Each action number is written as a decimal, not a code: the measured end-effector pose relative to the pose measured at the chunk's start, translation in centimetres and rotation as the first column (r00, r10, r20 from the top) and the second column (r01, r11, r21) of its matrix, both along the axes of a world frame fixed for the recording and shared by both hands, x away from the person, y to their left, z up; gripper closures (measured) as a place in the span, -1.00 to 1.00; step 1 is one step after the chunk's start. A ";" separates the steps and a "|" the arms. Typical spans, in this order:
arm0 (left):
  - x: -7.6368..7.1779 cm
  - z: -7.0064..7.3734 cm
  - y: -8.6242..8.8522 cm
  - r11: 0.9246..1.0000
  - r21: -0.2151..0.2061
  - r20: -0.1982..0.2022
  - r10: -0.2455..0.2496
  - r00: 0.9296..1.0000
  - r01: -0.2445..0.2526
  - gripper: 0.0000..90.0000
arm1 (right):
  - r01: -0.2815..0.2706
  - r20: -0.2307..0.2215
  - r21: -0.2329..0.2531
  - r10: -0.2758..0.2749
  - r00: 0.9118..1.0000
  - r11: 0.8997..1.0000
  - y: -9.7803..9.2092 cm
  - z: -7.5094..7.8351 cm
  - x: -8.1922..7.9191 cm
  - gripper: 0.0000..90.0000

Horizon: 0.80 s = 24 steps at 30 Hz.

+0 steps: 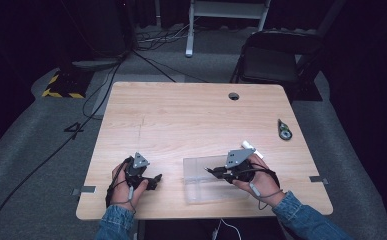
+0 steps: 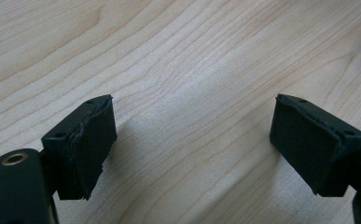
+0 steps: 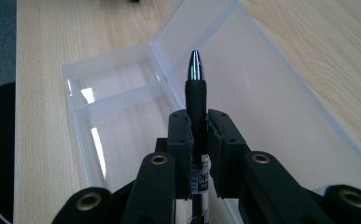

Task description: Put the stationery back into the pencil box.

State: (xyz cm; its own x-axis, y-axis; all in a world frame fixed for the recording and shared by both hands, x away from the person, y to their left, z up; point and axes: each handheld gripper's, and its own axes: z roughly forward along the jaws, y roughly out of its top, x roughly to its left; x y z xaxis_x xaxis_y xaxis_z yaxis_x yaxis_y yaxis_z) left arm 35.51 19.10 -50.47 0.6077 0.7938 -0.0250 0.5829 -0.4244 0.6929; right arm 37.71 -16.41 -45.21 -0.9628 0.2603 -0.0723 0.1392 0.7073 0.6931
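A clear plastic case lies open near the table's front edge, its lid flat beside its divided tray. My right gripper hovers over the case, shut on a black pen whose silver tip points forward above the hinge. My left gripper rests low at the front left of the table. Its jaws stand wide open over bare wood, with one of its pads close to the surface and nothing between them.
A small dark tool with a round white part lies near the table's right edge. A white stick-like object sits just behind my right hand. A cable hole marks the far side. A folding chair stands beyond the table.
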 end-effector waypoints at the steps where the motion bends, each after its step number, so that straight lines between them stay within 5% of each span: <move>1: 0.0 0.0 0.0 1.000 0.001 0.001 -0.001 1.000 0.001 -0.67 | -0.005 -0.002 -0.003 0.005 1.000 1.000 0.0 -0.1 0.0 0.78; 14: 0.0 0.0 0.0 1.000 0.000 0.001 -0.001 1.000 0.001 -0.67 | -0.074 -0.013 -0.067 0.074 0.997 0.995 0.9 -1.5 -0.6 0.78; 24: 0.0 0.0 0.0 1.000 0.000 0.000 -0.001 1.000 0.001 -0.67 | -0.060 -0.034 -0.085 0.057 0.998 0.995 1.1 -2.1 -0.6 0.78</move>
State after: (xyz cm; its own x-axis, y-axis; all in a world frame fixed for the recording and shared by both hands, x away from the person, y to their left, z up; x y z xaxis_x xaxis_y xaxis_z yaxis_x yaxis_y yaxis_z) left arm 35.52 19.11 -50.47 0.6085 0.7931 -0.0249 0.5824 -0.4251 0.6929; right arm 37.09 -15.29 -47.34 -0.9784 0.1973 -0.0611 0.1165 0.7713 0.6257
